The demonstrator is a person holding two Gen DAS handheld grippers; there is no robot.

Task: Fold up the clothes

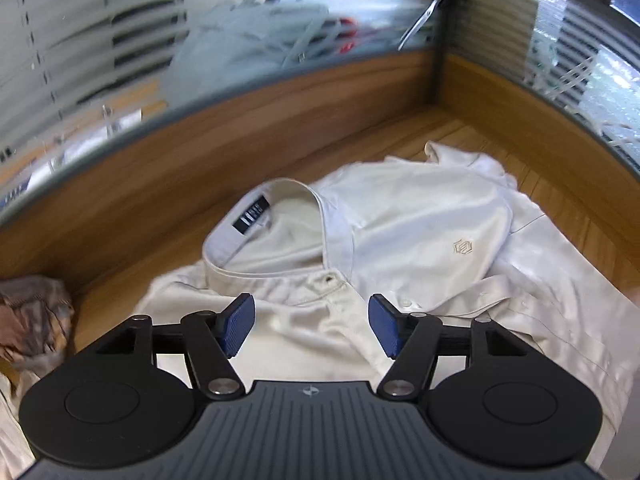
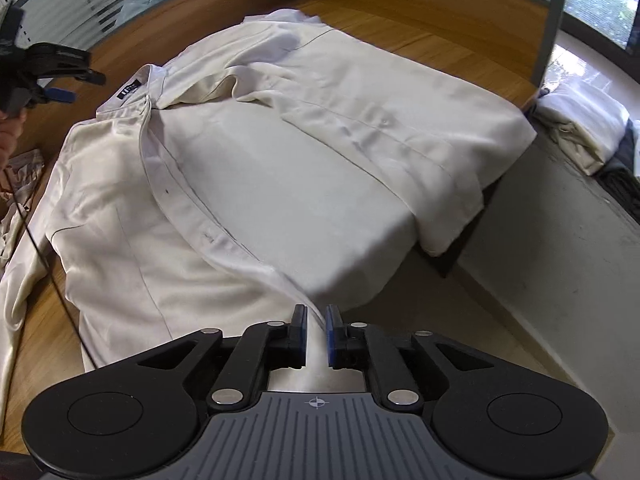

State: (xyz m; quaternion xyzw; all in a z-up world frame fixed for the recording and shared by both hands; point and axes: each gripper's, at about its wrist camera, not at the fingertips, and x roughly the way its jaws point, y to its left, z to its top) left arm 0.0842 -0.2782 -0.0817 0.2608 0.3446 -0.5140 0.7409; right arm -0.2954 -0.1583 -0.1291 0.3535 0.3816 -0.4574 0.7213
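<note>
White shirt (image 2: 280, 168) hem between right claw (image 2: 316, 336) pads.

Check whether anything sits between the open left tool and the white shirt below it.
Nothing visible does. The left tool hangs open over the white shirt, with only bare fabric between its pads near the collar. The crumpled patterned cloth lies off to the side.

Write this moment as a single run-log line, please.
task: fold clothes | white shirt: spread on wooden table | left claw: open, empty | right claw: hem between pads
</note>
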